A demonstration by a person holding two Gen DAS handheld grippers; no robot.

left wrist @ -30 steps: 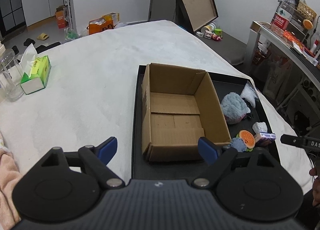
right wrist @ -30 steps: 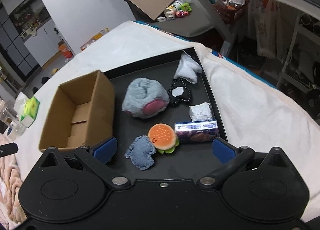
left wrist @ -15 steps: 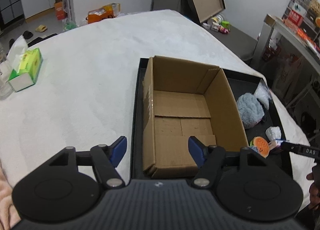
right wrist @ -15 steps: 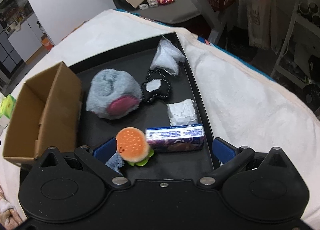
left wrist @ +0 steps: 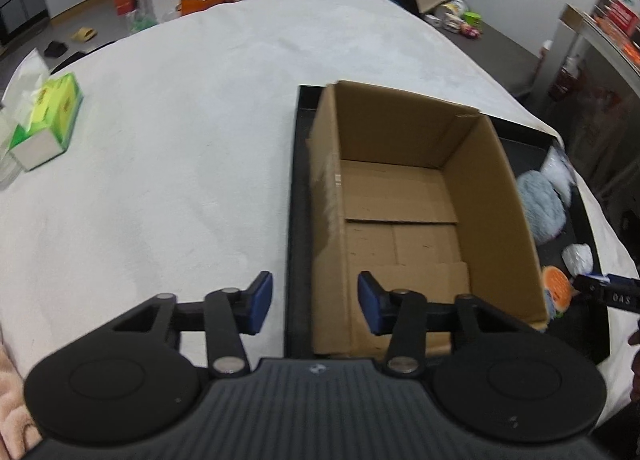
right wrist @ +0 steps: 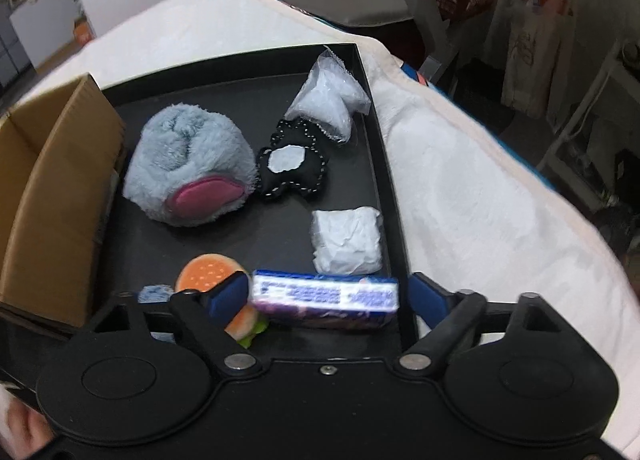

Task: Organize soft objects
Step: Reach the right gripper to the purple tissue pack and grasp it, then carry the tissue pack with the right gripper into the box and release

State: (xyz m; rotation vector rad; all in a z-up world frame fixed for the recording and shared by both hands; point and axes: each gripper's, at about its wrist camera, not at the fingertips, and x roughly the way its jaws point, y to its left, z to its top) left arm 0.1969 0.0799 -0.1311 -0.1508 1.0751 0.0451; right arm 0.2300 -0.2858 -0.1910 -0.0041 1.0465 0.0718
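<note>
No item is yet in the cardboard box (left wrist: 404, 216); all soft objects lie on the black tray (right wrist: 372, 132) at its 3 o'clock, with the right gripper (right wrist: 326, 296) open around the blue packet (right wrist: 326, 294) and the left gripper (left wrist: 314, 302) open, empty.

The right claw (right wrist: 326, 298) hides part of the burger plush (right wrist: 208, 274) and blue plush (right wrist: 154, 294), and the purple packet's (right wrist: 326, 294) print is blurred.

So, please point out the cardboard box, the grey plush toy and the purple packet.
cardboard box (left wrist: 400, 216), left wrist view, on its bare inner floor.
grey plush toy (right wrist: 188, 156), right wrist view, on its furry top.
purple packet (right wrist: 326, 296), right wrist view, on its printed upper face.
</note>
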